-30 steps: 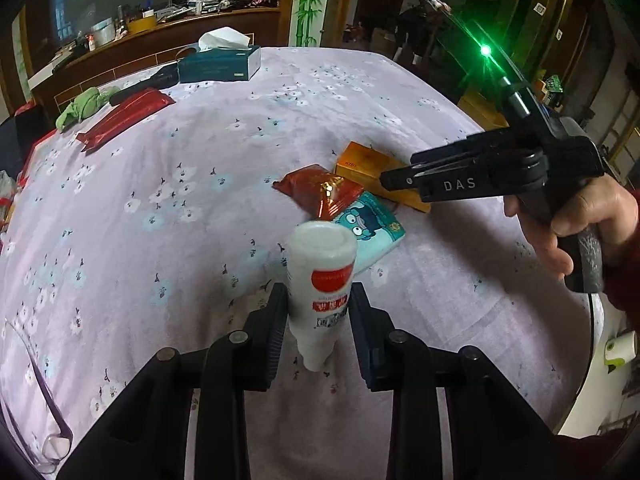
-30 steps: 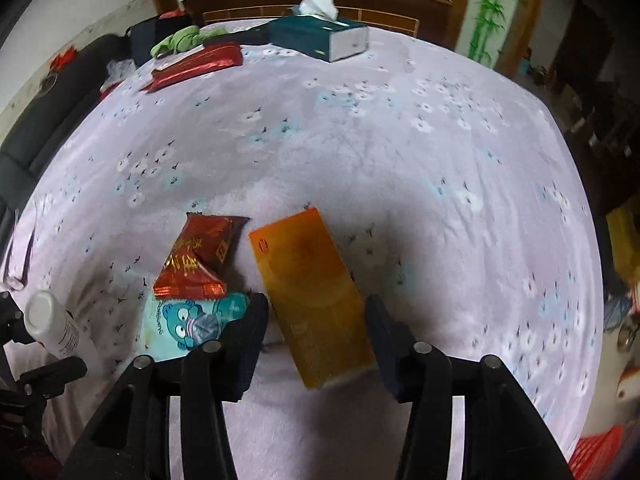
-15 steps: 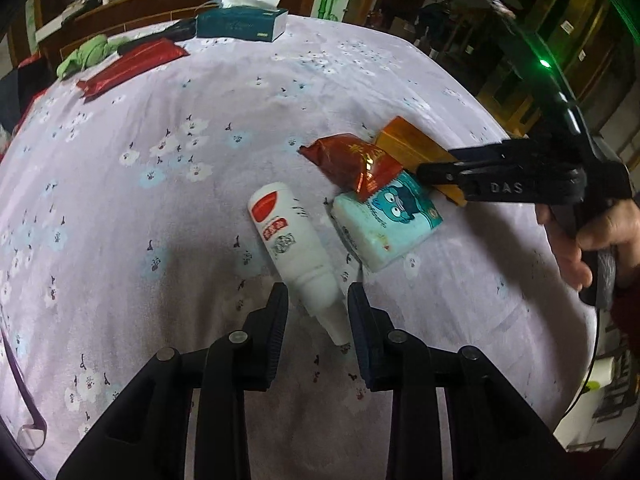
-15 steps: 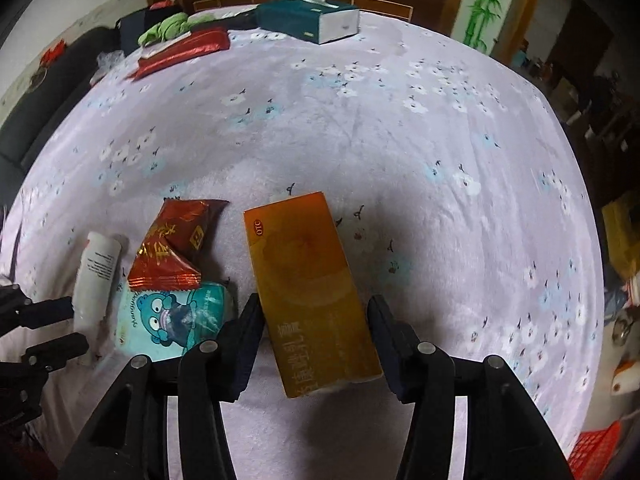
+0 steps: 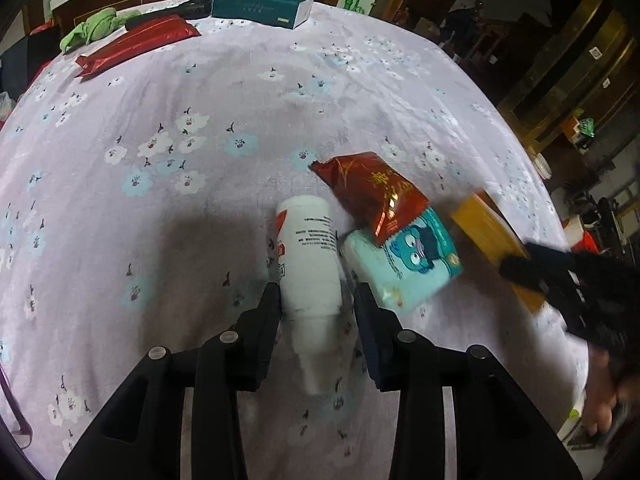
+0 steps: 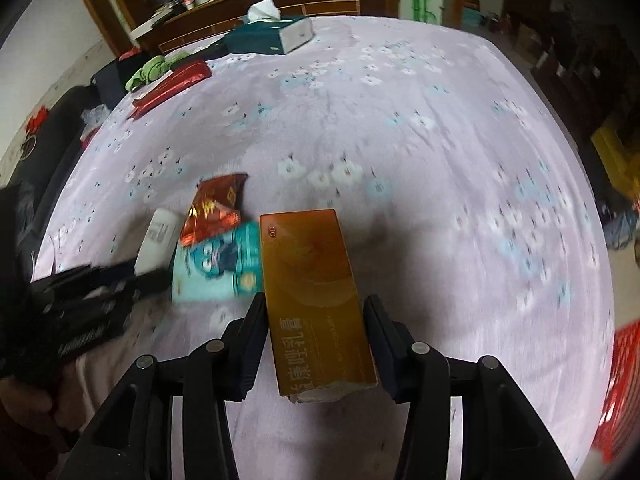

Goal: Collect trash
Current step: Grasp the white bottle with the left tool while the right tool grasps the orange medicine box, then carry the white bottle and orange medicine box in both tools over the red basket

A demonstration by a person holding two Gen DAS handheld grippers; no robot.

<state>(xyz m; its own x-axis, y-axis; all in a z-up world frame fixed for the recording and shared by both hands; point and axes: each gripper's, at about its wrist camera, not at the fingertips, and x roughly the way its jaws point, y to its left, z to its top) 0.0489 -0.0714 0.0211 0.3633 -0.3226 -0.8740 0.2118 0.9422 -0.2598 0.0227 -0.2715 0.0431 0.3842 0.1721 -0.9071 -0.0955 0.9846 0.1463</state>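
- Right now I am seeing my left gripper (image 5: 316, 312) straddling the white plastic bottle (image 5: 310, 256), which is lying on the floral tablecloth (image 5: 168, 128); the left finger is touching the bottle's side, while a thin gap is showing at the right finger, so the fingers are spread and not yet pinching.
- My right gripper (image 6: 316, 334) is bracketing the orange medicine box (image 6: 310, 280), lying flat on the cloth; whether the fingers are pressing it I cannot tell, since motion blur is smearing this view.
- Between bottle and box, the teal tissue pack with a cartoon bear (image 5: 404, 264) is sitting on the cloth, and the red snack wrapper (image 5: 372, 192) is resting partly on top of it.
- A hand (image 5: 604, 396) is gripping the right tool's handle at the edge of the left wrist view.
- Well apart, at the far side of the table, a teal tissue box (image 5: 260, 4), a long red packet (image 5: 136, 46) and a green cloth (image 5: 92, 30) are lying.
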